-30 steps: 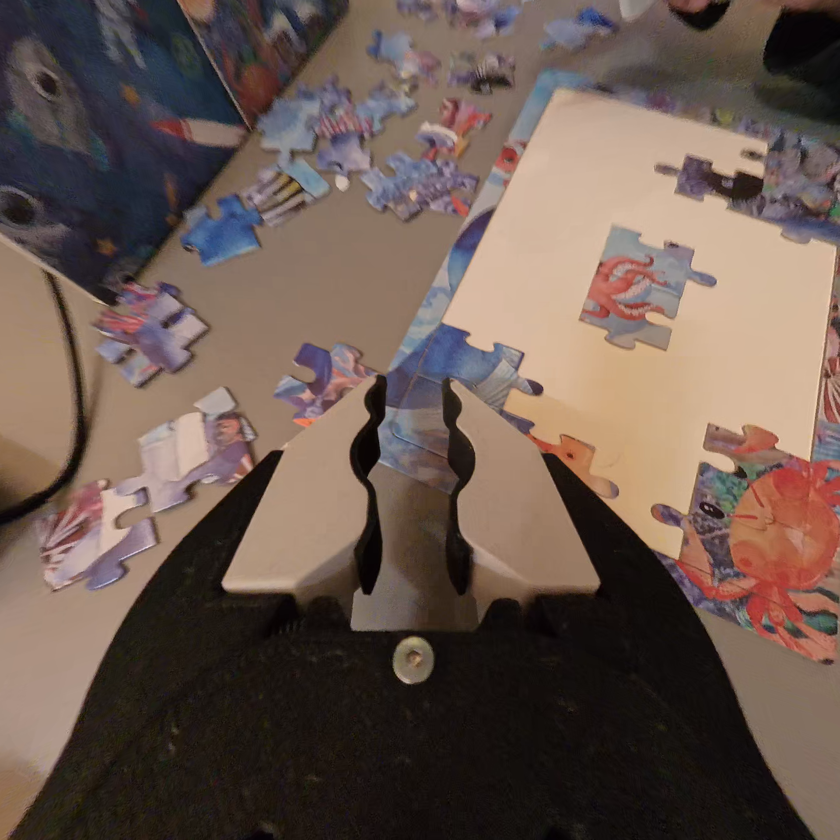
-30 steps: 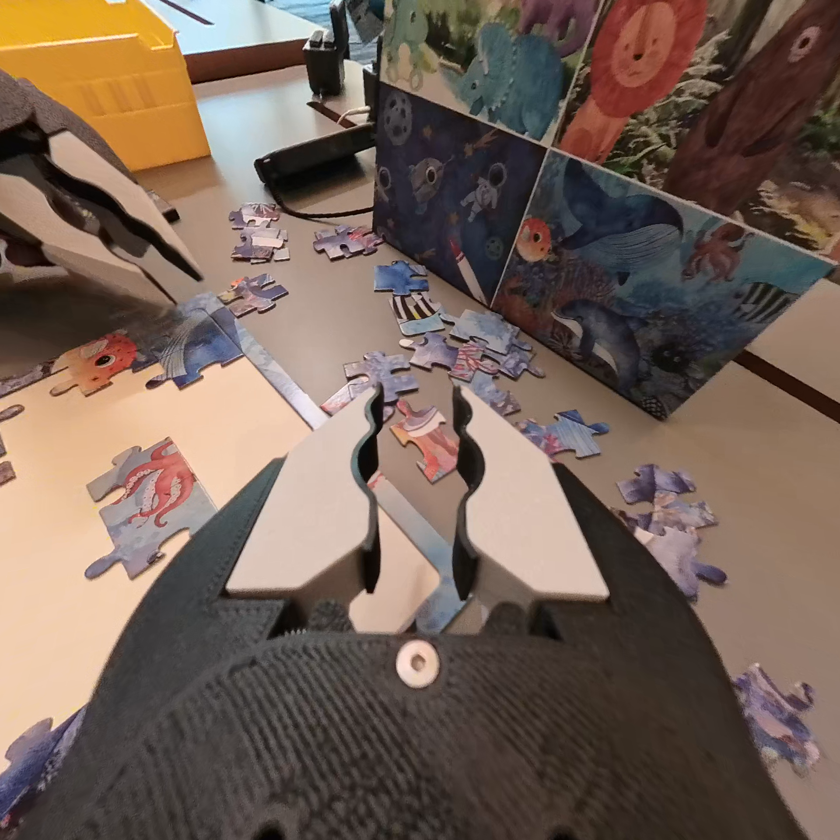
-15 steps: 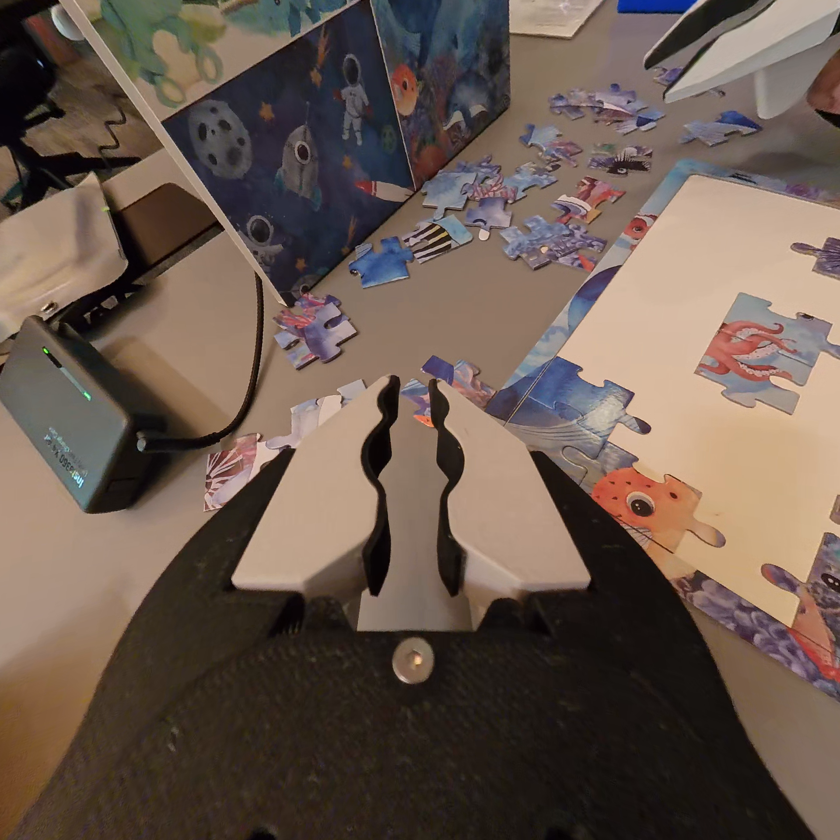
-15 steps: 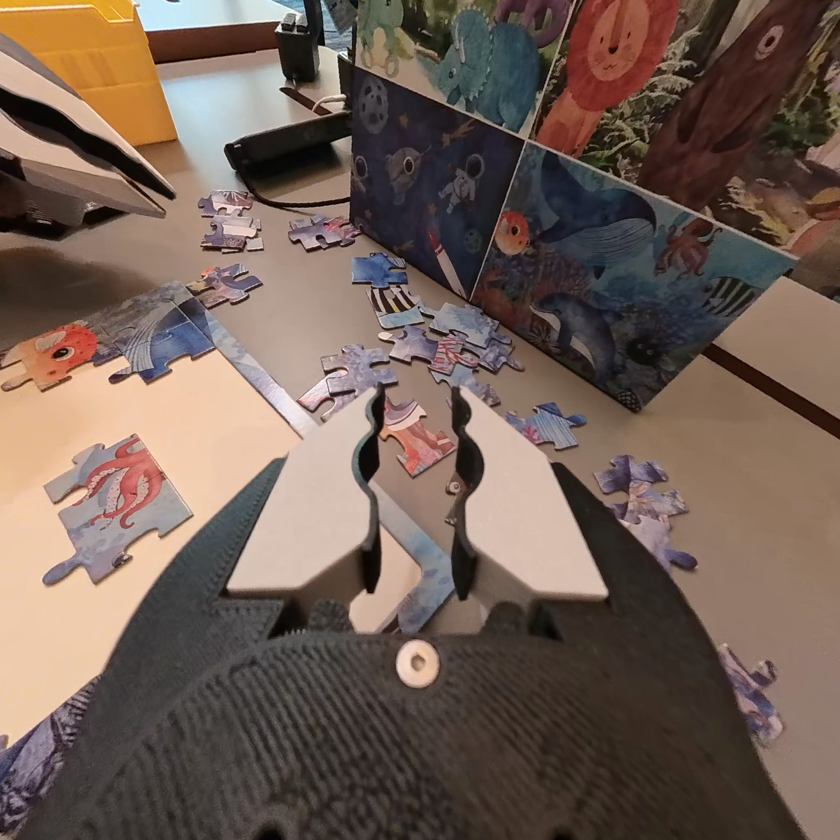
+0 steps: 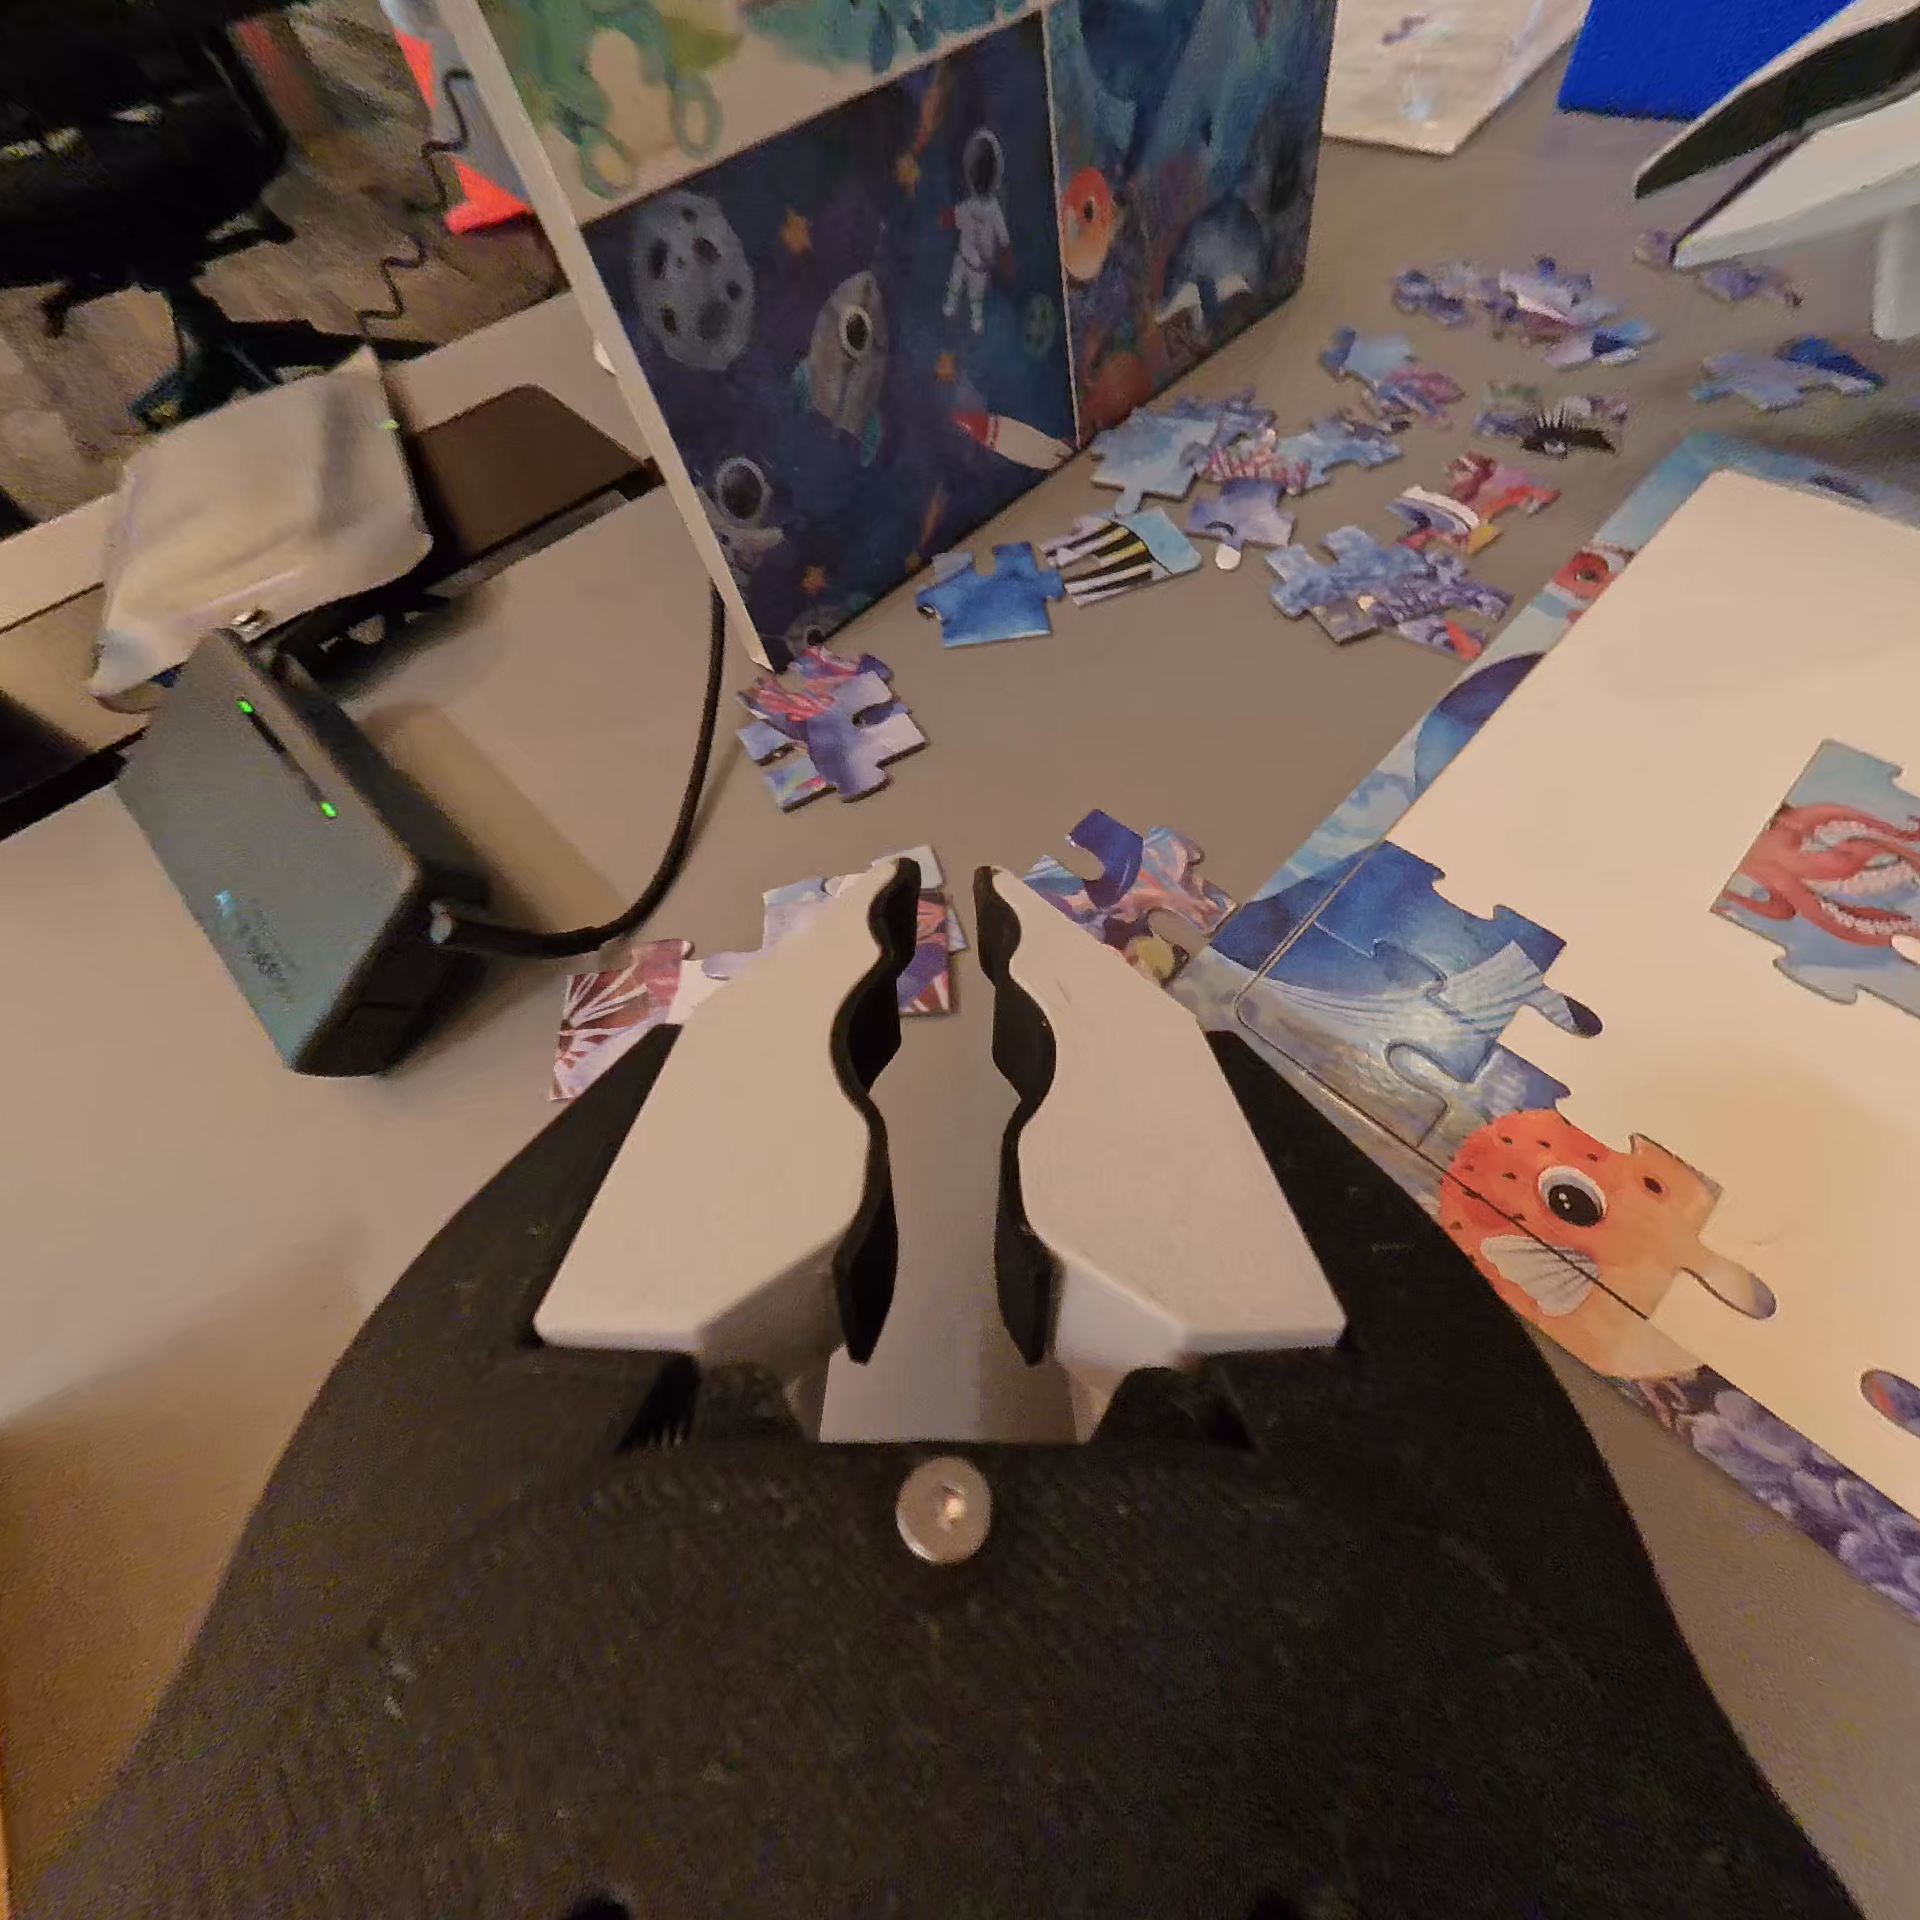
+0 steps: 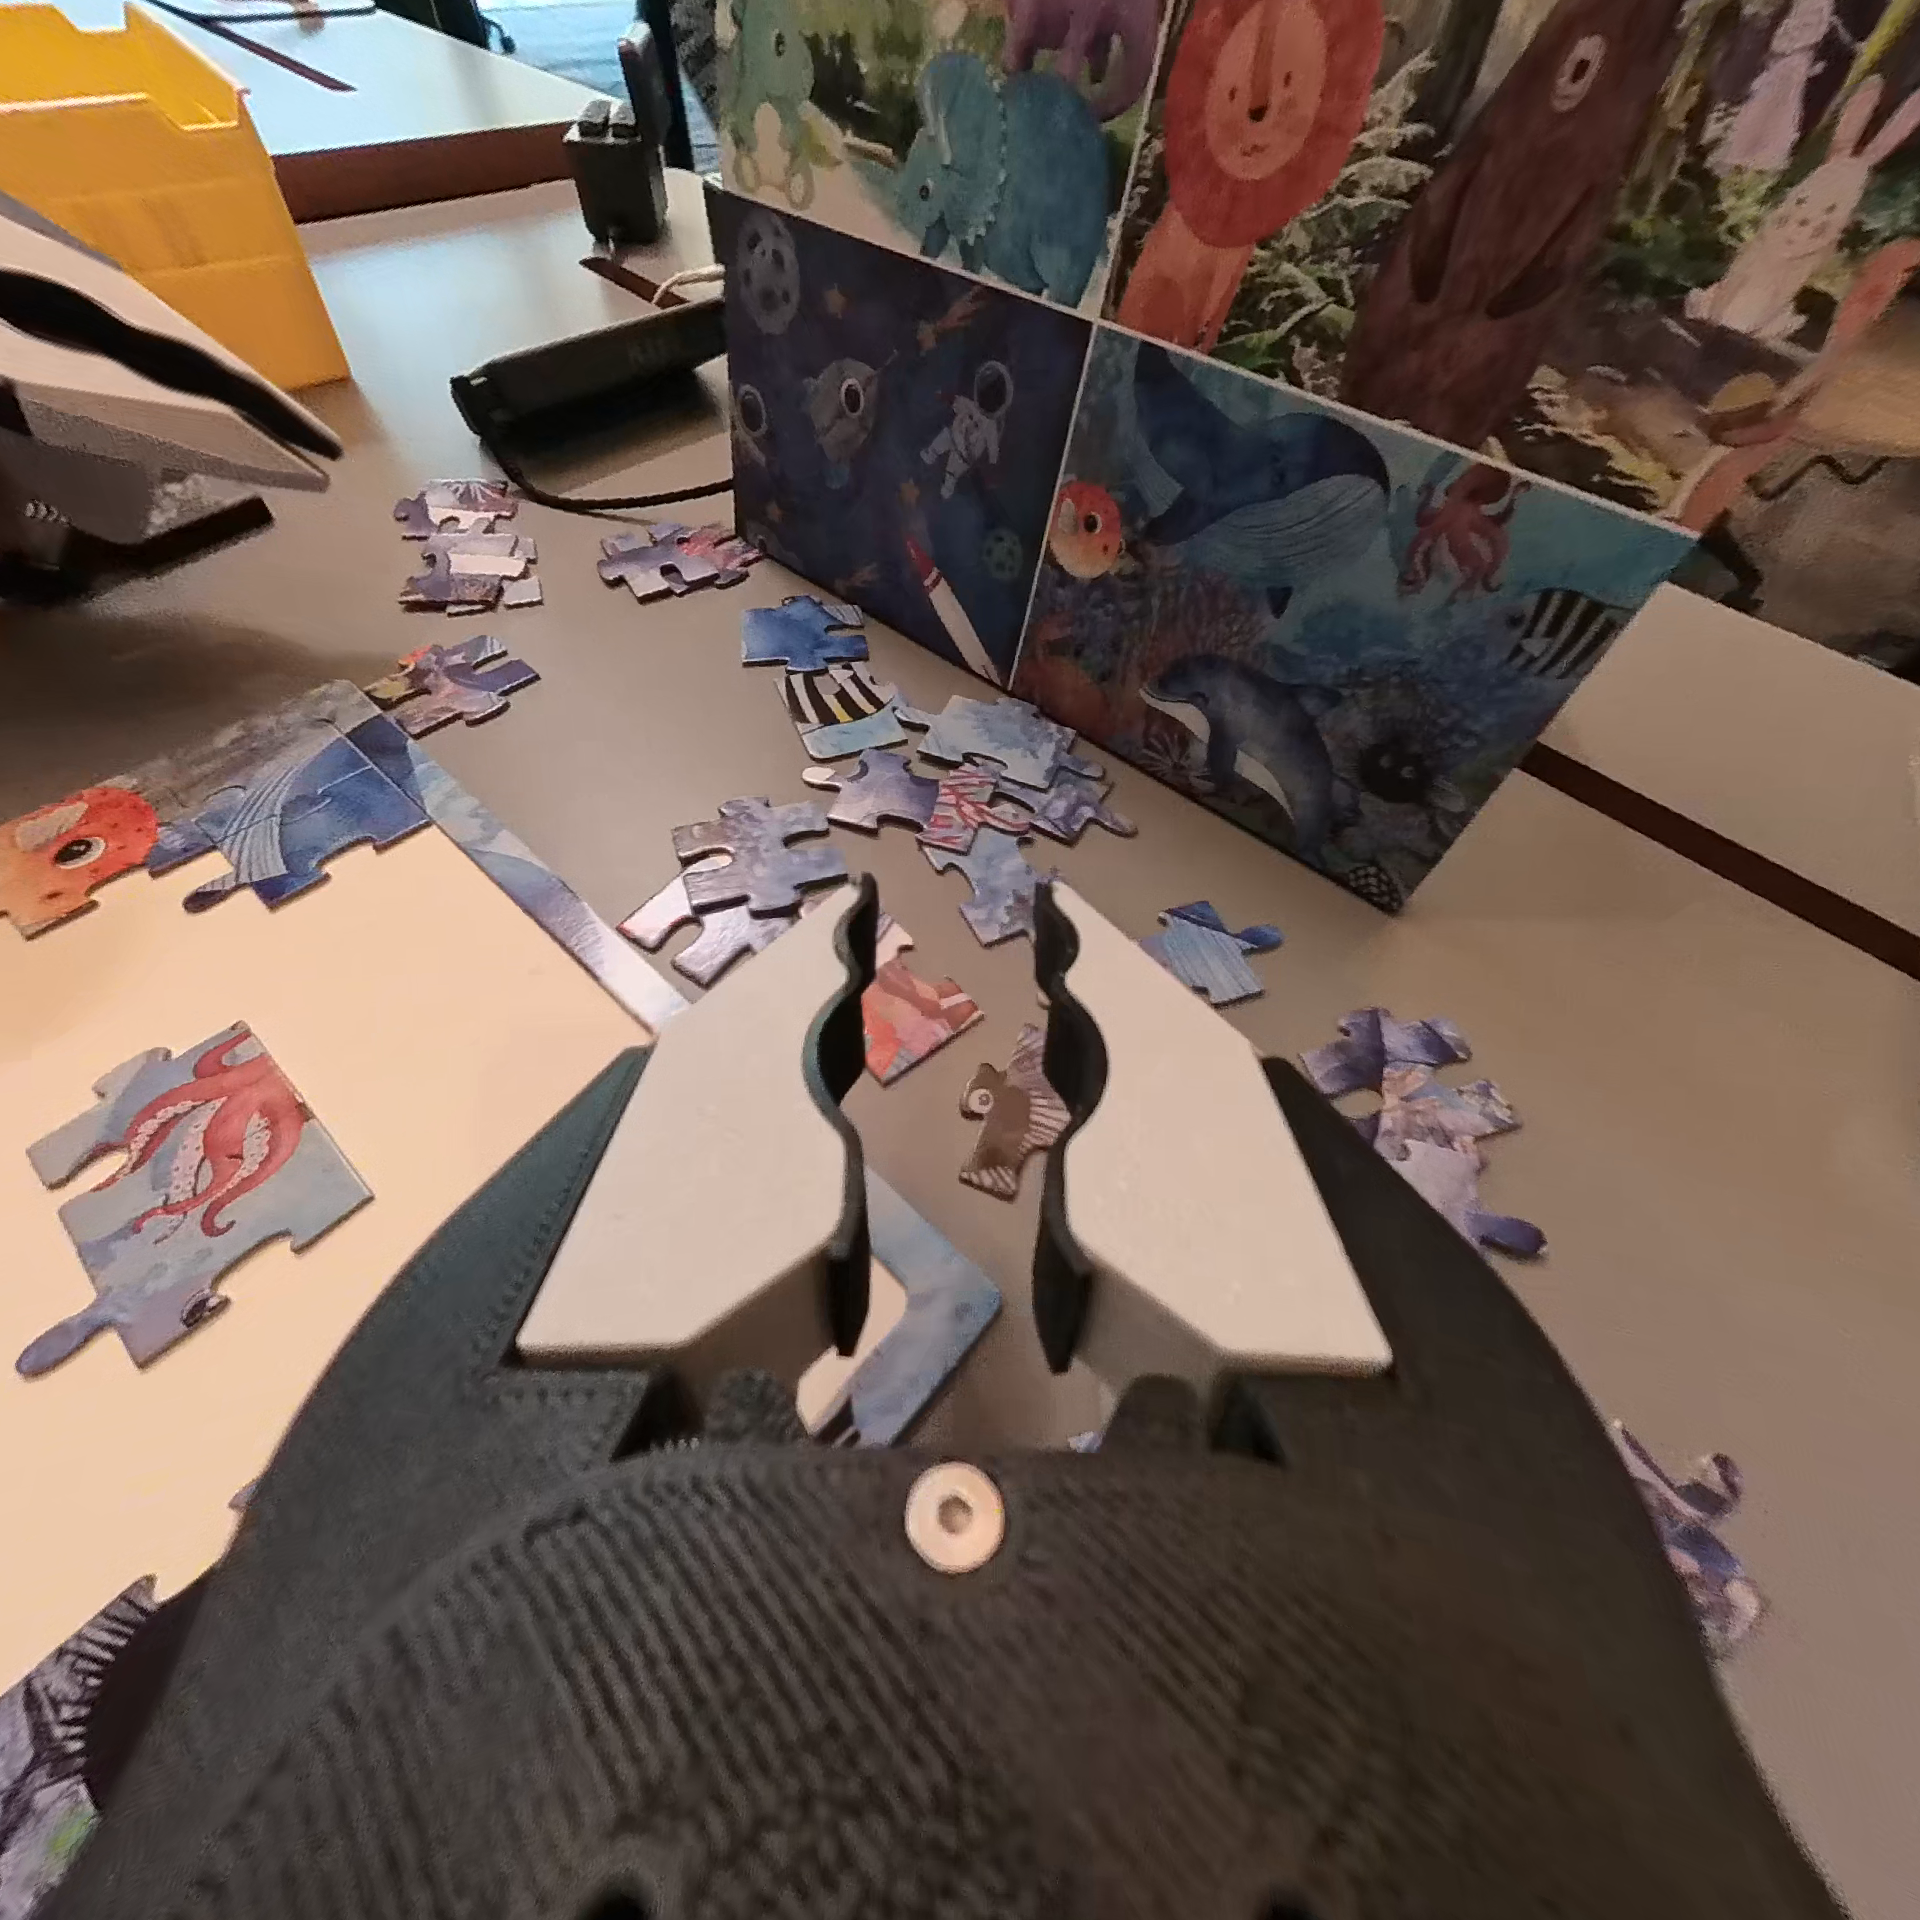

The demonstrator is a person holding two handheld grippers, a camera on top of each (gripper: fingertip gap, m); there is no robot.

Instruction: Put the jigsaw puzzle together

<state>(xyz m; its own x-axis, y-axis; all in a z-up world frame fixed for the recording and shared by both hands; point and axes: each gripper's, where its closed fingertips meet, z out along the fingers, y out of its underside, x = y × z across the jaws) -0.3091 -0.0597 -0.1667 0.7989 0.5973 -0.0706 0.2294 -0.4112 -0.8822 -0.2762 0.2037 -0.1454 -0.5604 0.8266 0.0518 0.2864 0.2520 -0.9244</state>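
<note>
The puzzle board [image 5: 1558, 831] is cream with a blue printed frame. It holds an orange pufferfish piece [image 5: 1569, 1205], a blue whale piece [image 5: 1392, 956] and an octopus piece [image 5: 1839, 883]. My left gripper [image 5: 943, 883] is empty, its jaws a narrow gap apart. It hovers left of the board's corner over loose pieces [image 5: 1132, 883]. My right gripper [image 6: 954, 899] is open and empty above a pink-red piece [image 6: 914, 1013] and a brown fish piece [image 6: 1013, 1117]. These lie right of the board [image 6: 312, 987], where the octopus piece [image 6: 197, 1174] also shows.
A tall picture panel [image 6: 1247, 520] stands behind several scattered pieces [image 6: 977, 790]. A grey device [image 5: 281, 852] with a black cable [image 5: 696, 810] lies left of my left gripper. A yellow bin [image 6: 156, 208] stands at the far left. The left gripper [image 6: 135, 384] shows in the right view. Across from one pair of fingers to the other is roughly 25 cm. It is some 15 cm from my left tips to the grey device [image 5: 281, 852].
My left gripper has drawn back off the board's corner to the left and tilted up, and its jaws have narrowed. My right gripper has shifted right over the loose pieces.
</note>
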